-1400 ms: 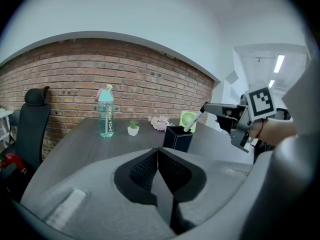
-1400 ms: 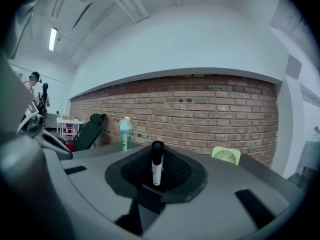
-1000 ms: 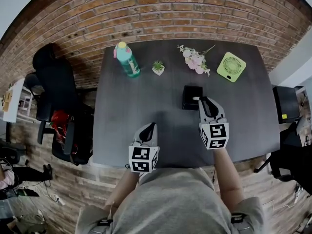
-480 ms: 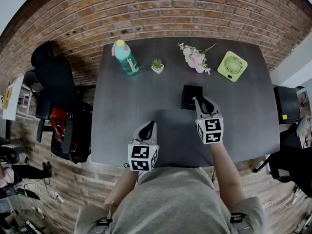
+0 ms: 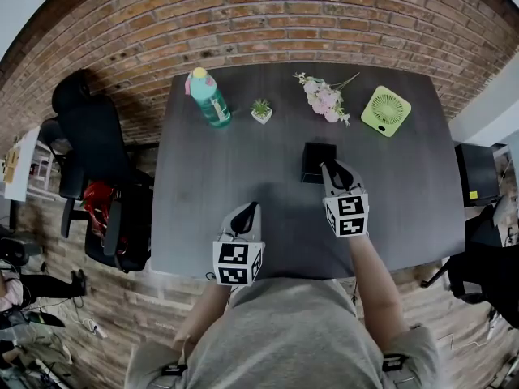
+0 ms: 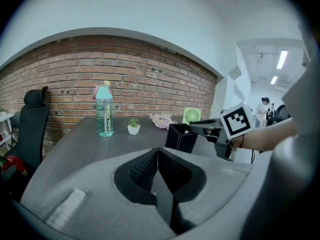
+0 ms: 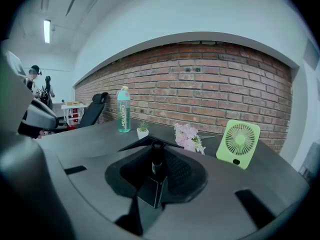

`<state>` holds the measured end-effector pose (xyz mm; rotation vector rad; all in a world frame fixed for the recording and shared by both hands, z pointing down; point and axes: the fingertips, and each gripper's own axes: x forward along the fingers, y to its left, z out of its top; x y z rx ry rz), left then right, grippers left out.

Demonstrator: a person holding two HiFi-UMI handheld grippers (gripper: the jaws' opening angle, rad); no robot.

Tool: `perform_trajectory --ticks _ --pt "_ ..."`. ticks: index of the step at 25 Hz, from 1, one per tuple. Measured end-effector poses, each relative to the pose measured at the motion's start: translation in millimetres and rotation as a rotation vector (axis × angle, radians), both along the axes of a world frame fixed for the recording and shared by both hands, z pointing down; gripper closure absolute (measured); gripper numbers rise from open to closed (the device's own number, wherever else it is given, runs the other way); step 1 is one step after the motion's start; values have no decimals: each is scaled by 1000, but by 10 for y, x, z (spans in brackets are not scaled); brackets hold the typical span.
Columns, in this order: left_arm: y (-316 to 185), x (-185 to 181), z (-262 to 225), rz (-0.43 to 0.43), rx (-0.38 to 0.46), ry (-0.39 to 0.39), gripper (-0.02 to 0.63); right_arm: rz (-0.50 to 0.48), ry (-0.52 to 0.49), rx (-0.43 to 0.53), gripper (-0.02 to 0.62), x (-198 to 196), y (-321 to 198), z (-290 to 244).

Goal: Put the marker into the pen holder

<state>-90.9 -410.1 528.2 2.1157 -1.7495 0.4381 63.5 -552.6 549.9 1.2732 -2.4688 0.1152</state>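
The black square pen holder [image 5: 317,160] stands at the middle of the dark table [image 5: 211,177]. My right gripper [image 5: 328,168] has its tips at the holder's right edge, above it. It is shut on a marker [image 7: 157,163] with a black cap, which stands upright between the jaws, and the holder's rim [image 7: 134,143] shows just behind it. The left gripper view shows the pen holder [image 6: 180,138] with the right gripper [image 6: 204,127] reaching over it. My left gripper [image 5: 249,211] is shut on nothing near the table's front edge.
Along the back of the table stand a teal water bottle [image 5: 211,98], a small potted plant [image 5: 262,111], a sprig of pink flowers [image 5: 324,98] and a green desk fan [image 5: 385,110]. A black office chair [image 5: 93,148] is to the left of the table.
My right gripper has shifted a little to the left with the marker, closing on the pen holder. The left gripper has stayed in place.
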Motion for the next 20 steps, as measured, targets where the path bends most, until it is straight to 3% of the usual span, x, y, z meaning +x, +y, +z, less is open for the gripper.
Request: perform_trajectory --ticks 20 --pt "139 106 -3 18 -1 4 589 16 -10 -30 522 116 125 25"
